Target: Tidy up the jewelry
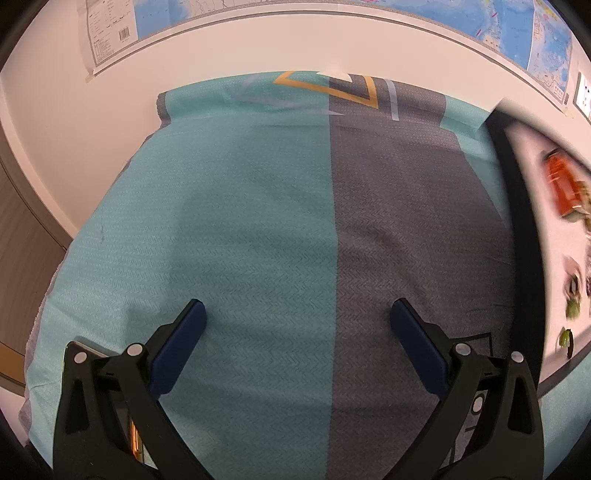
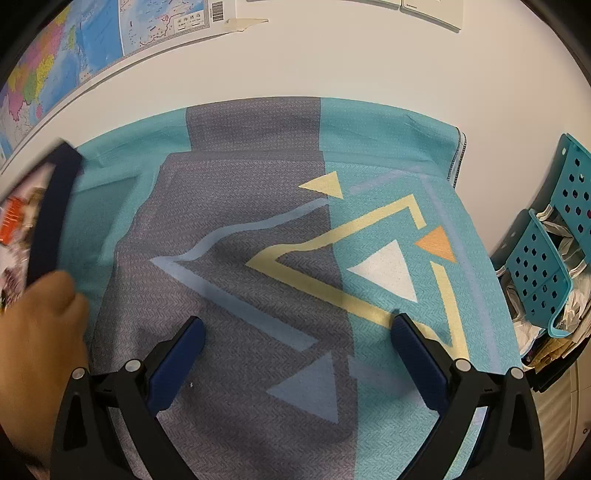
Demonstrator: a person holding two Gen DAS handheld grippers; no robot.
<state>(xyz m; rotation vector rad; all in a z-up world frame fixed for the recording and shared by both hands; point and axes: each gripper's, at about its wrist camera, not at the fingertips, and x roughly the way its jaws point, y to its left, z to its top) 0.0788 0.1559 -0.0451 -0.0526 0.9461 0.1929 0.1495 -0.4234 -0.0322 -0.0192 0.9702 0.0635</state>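
- Left wrist view: left tongs [image 1: 297,314] spread wide, nothing between the blue pads, hovering over a teal-and-grey cloth [image 1: 258,229] that covers the tabletop.
- At the right edge, blurred, a dark-framed tray [image 1: 517,206] with a pale floor. Inside: a red-orange piece [image 1: 563,184] near the top, small dark and green jewelry pieces [image 1: 573,308] lower down. Details too smeared to name.
- Wall behind carries a map [image 1: 517,26] with a barcode [image 1: 124,34] on its margin; print too small to read.
- Right wrist view: right tongs [image 2: 297,332] likewise wide apart and empty, above the cloth's triangle pattern [image 2: 388,269].
- Far left, a bare hand [image 2: 37,332] meets the dark frame of the same tray [image 2: 51,218], which is tilted and blurred; red-orange item [image 2: 13,218] visible inside.
- Far right, off the cloth, teal perforated baskets [image 2: 535,273] holding crumpled bags and papers.
- Map on the wall again; characters present, not legible.
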